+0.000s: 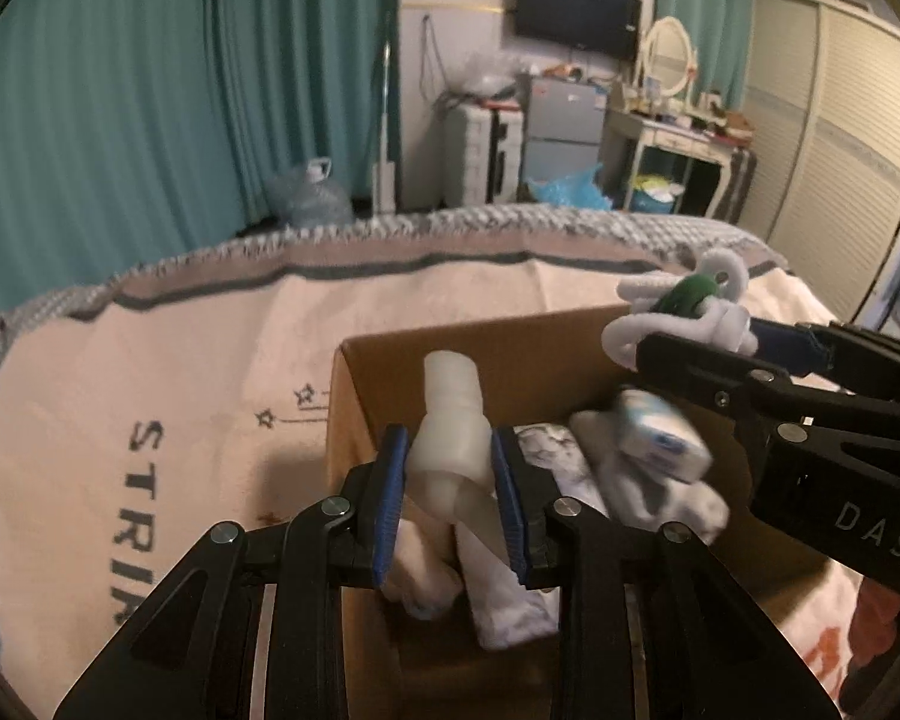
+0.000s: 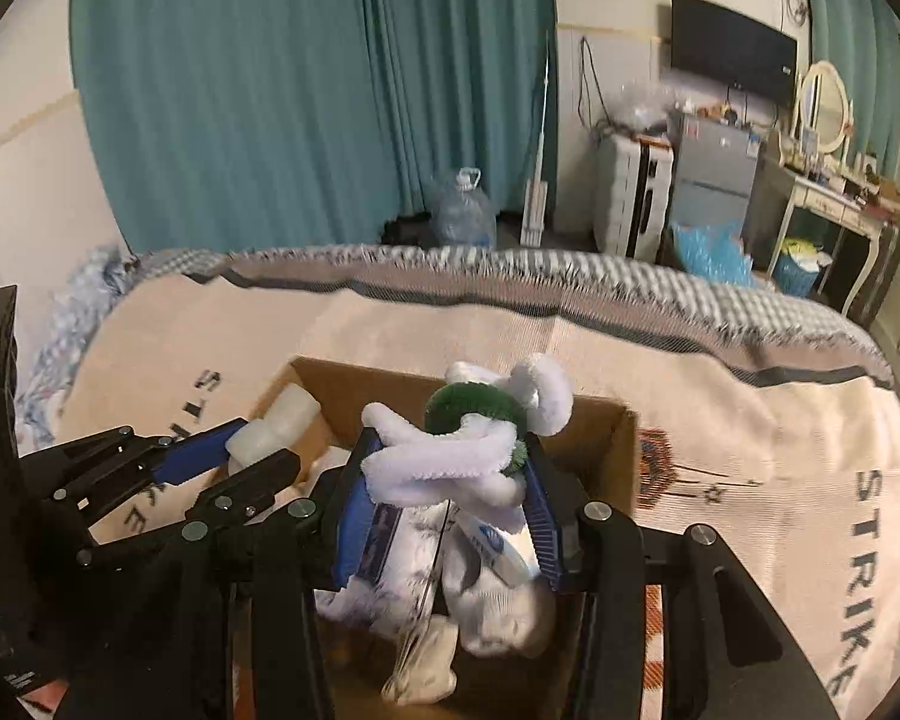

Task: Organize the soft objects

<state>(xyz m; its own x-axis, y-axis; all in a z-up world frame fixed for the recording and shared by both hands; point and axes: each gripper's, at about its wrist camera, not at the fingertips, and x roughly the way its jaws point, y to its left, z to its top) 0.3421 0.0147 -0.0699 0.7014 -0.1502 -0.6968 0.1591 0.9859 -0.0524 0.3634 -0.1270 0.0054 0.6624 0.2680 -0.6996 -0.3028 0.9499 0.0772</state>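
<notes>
In my left gripper (image 1: pixel 450 480) I hold one pale, soft squeeze bottle (image 1: pixel 453 426); the two blue pads press on its sides, and its neck points up and forward, over the left part of the one cardboard box (image 1: pixel 510 342). In my right gripper (image 2: pixel 450 480) I hold one white plush toy (image 2: pixel 450 456) with a green round part (image 2: pixel 462 405) in it; the pads are closed on the toy and it hangs above the open box, not touching the things inside.

The box stands open on the bed. Inside it I count some soft things: one white rolled cloth (image 1: pixel 648 480) near the right wall, one small tissue pack with blue print (image 1: pixel 660 435), which is blurred, one folded pale cloth with a grey pattern (image 1: pixel 555 447) in the middle, and two more pale rolls (image 1: pixel 426 564) at the near wall under my left gripper. In the right wrist view I see also one small cream piece (image 2: pixel 426 666) low in the box; what it is I cannot tell.

The box rests on one beige blanket (image 1: pixel 168 378) with dark letters and a dark stripe, and this blanket covers the bed. Behind the bed are teal curtains (image 1: pixel 150 108), one big water bottle (image 1: pixel 315 195) on the floor, one black TV (image 1: pixel 576 9) on the wall, one dressing desk (image 1: pixel 672 132) with an oval mirror (image 1: pixel 666 51), and one blue plastic bag (image 1: pixel 570 189)
</notes>
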